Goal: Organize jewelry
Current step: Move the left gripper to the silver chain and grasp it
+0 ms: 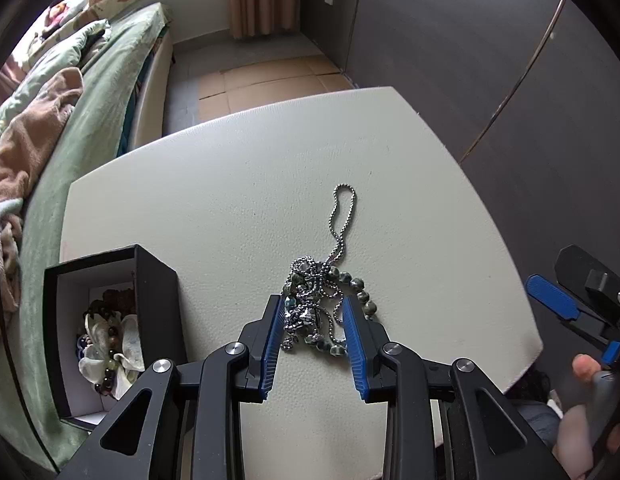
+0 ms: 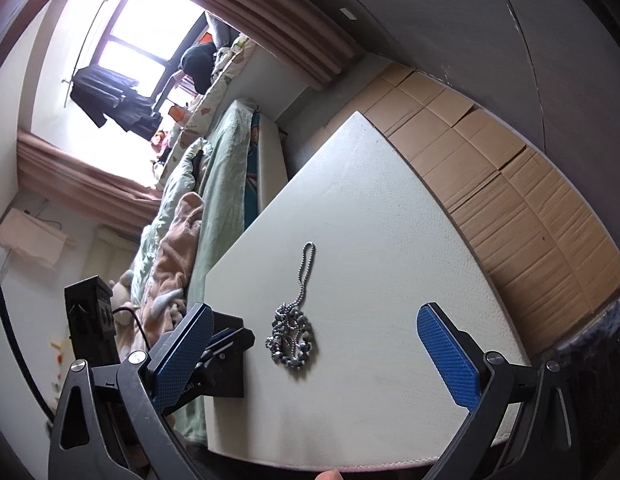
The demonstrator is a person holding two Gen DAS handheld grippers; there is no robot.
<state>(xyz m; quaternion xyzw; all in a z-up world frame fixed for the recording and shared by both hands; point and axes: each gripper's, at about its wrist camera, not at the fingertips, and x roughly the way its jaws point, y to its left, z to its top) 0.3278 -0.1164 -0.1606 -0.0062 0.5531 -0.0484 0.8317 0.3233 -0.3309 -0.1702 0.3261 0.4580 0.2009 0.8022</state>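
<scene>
Left wrist view
- Left gripper (image 1: 313, 306): fingers partly apart, blue pads flanking the jewelry pile on either side; whether the pads touch it cannot be told. Nothing is clamped.
- Jewelry pile (image 1: 315, 304): lies on the white table (image 1: 230, 200), just ahead of and between the fingertips. It is a tangle of silver chain (image 1: 341, 216) and dark green beads (image 1: 359, 288).
- Long axis: the chain's free loop runs straight away from the gripper toward the far table edge; the tangled bulk sits at the near end.
- Black box (image 1: 110, 332): open, at the table's left edge, just beside the left finger; holds beaded bracelets and pale petal-shaped pieces, hard to tell apart.
- Right gripper (image 1: 557, 300): at the frame's right edge, cut off; only one blue pad shows clearly.

Right wrist view
- Right gripper (image 2: 321, 344): fingers spread wide apart, holding nothing, raised above the near table edge (image 2: 349, 440).
- Jewelry pile (image 2: 292, 336): on the table between the two pads in the frame, apart from both; the chain loop (image 2: 306, 264) points up and away.
- Left gripper (image 2: 226, 344): largely hidden behind the right gripper's left finger.
- Individual pieces in the tangle: too small to make out.
</scene>
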